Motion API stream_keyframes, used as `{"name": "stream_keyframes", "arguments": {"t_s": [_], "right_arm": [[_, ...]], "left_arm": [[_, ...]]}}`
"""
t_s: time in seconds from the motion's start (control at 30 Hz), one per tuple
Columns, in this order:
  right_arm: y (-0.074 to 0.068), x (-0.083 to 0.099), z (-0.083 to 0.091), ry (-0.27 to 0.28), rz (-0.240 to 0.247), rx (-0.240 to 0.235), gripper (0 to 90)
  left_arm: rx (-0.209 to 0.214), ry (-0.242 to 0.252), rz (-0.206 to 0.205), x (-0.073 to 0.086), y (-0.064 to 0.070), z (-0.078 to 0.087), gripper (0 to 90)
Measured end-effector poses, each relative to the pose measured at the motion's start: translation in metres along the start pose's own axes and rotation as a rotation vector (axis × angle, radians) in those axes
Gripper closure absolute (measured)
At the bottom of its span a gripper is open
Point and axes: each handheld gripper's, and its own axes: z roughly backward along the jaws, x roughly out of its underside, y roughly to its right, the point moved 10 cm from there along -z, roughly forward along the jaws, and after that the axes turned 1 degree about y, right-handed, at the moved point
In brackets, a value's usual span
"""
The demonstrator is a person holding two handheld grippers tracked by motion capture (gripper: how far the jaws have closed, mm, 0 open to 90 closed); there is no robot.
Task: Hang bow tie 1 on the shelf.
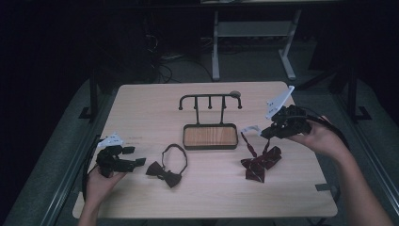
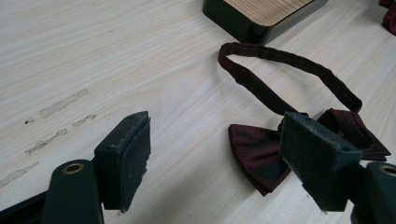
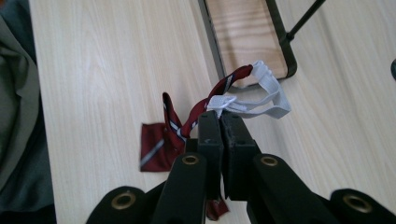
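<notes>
Right gripper [image 1: 269,132], right of centre in the high view: jaws clenched on the white elastic strap [image 3: 261,100] of the striped bow tie [image 1: 261,163]; strap lifted, bow apparently on the table [image 1: 141,103] below.

Left gripper [image 1: 141,162], lower left: jaws spread wide, grasping nothing, aimed at the dark bow tie [image 2: 261,151] lying flat just beyond them.

Hook rack [image 1: 210,100], upper centre: hooks bare.

Judgement: early stage. Nothing hung yet; both ties are left to hang.
</notes>
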Motion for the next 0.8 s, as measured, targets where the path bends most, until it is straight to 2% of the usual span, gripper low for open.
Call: {"name": "stream_keyframes", "arguments": {"t_s": [0.13, 0.37, 0.8], "right_arm": [[0.002, -0.006, 0.006, 0.013, 0.003, -0.006, 86.9], [0.007, -0.019, 0.016, 0.043, 0.002, -0.009, 86.9], [0.012, -0.039, 0.025, 0.039, 0.026, 0.013, 86.8]], "left_arm": [[0.002, 0.000, 0.009, 0.000, 0.001, 0.000, 24.5], [0.001, -0.003, -0.001, 0.000, -0.001, 0.000, 24.4], [0.006, -0.004, 0.000, 0.000, 0.000, 0.000, 24.4]]}}
